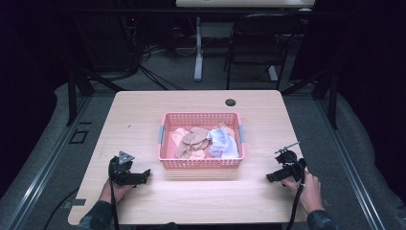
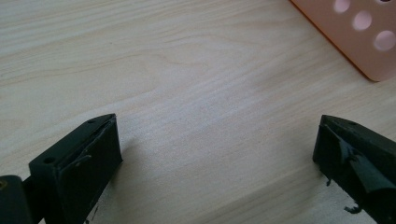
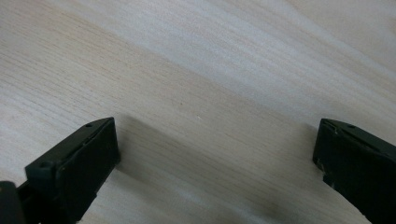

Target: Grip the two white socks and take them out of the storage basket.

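Pink basket (image 1: 201, 163) of cloths (image 1: 206, 141) bears no writing.

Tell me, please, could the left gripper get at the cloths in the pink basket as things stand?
Probably yes: the left gripper rests open on the table beside the pink basket, whose top is open above the cloths.

Black claws (image 1: 143, 175), seemingly dark camouflage sleeves (image 1: 95, 218)

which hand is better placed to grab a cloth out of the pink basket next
Left, slightly. The left tool rests closer to the pink basket, whose corner shows just ahead of its open jaws. The right tool, also open, sits farther from the basket. The cloths lie roughly central.
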### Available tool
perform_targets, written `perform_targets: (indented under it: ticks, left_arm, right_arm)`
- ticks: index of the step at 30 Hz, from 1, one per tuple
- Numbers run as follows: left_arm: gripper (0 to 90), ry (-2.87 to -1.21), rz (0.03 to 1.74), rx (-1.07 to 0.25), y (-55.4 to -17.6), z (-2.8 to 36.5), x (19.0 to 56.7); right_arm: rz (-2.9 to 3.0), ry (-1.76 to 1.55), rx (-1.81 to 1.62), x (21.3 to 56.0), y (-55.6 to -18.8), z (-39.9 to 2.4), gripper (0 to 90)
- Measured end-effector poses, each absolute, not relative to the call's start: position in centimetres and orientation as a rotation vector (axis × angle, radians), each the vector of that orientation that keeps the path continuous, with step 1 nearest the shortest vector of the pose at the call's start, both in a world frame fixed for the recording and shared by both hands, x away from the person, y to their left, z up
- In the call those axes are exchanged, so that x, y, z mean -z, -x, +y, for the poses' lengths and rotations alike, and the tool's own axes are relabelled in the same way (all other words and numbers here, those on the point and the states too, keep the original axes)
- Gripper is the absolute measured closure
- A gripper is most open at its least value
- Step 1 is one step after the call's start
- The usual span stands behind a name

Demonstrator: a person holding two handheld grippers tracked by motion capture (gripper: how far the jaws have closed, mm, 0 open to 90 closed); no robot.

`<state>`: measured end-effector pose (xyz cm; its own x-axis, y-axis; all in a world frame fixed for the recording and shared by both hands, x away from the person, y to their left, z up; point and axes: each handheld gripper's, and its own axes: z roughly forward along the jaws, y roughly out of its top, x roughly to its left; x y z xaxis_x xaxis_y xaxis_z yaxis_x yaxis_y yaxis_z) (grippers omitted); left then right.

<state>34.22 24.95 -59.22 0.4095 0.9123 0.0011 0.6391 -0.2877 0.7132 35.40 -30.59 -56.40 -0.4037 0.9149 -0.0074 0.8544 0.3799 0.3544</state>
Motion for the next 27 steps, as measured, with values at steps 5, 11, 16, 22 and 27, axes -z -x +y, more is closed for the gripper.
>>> perform_targets:
  ticks: [5,11,16,22,27]
  left_arm:
    - [0.7,-2.034,1.311,-0.554,-34.2,25.0,59.2]
    - [0.8,-2.038,1.307,-0.553,-34.2,25.0,59.2]
    - [0.8,-2.041,1.303,-0.552,-34.3,25.0,59.2]
    - [0.8,-2.042,1.303,-0.552,-34.2,25.0,59.2]
    - [0.8,-2.042,1.301,-0.55,-34.2,25.0,59.2]
  right_arm:
    - [2.479,-1.551,-0.397,56.2,-35.7,-30.5,0.0]
    - [2.557,-1.526,-0.375,56.1,-36.2,-30.3,0.0]
    - [2.568,-1.541,-0.528,54.5,-36.6,-29.7,0.0]
    - [2.578,-1.488,-0.61,52.3,-36.6,-28.7,0.0]
    - [2.557,-1.47,-0.707,50.7,-36.9,-28.4,0.0]
